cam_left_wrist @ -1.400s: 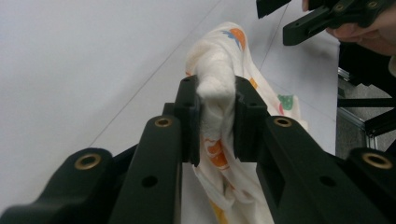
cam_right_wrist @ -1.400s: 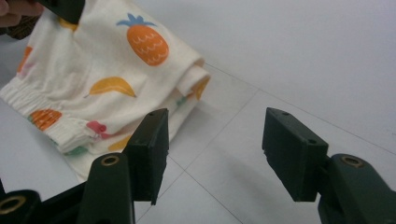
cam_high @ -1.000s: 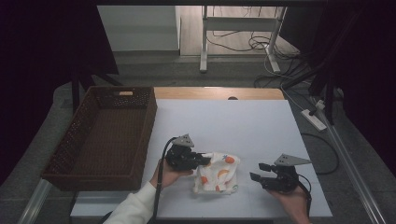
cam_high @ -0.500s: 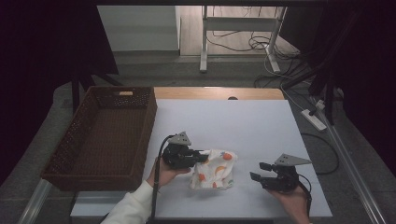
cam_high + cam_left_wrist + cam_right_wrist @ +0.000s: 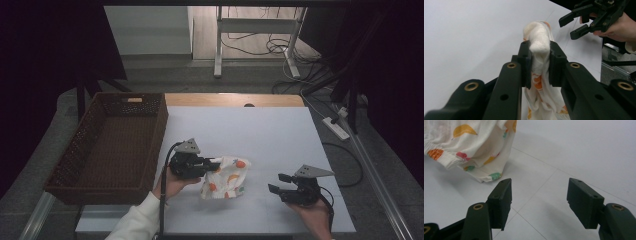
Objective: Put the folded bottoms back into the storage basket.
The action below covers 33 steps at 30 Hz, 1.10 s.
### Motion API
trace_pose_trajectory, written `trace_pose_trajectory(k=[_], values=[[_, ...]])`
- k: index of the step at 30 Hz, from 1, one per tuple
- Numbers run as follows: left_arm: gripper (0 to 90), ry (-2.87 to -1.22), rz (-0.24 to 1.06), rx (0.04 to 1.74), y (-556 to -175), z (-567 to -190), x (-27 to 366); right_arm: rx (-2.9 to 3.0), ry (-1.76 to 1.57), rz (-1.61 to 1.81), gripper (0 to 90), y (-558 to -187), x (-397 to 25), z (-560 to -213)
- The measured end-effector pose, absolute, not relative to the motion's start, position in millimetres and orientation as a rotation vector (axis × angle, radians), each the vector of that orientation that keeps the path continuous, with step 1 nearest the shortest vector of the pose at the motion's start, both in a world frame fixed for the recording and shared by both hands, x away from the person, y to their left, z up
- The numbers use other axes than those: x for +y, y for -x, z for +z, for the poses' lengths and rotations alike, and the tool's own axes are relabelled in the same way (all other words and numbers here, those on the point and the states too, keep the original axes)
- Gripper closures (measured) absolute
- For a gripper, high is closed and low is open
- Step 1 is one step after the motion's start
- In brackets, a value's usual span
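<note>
The cloth point(image 5: 226, 178) is cream white, printed with small fruit shapes in orange, yellow, pink and green; its gathered hem shows the same cream. The left hand-held gripper point(image 5: 212, 165) beside the cloth is black with brass-coloured screw rings and a grey plate on top. The right hand-held gripper point(image 5: 278, 183) is black and grey too. The bench point(image 5: 260, 130) under the cloth is plain white. The basket point(image 5: 85, 145), left of the cloth, is dark brown wicker.
</note>
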<state>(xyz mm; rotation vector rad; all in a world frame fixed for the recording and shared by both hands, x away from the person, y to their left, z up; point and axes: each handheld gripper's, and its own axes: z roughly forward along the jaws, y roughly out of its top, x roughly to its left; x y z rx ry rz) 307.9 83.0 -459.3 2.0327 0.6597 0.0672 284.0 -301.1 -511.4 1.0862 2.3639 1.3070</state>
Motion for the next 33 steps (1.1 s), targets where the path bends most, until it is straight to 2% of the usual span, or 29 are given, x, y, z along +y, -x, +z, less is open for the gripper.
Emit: trace_pose_trajectory(k=[33], values=[[76.0,-1.972,0.134,0.690,-305.9,-432.3,113.2,2.366,-1.076,1.312,36.7,-285.3,-300.7,-512.8]])
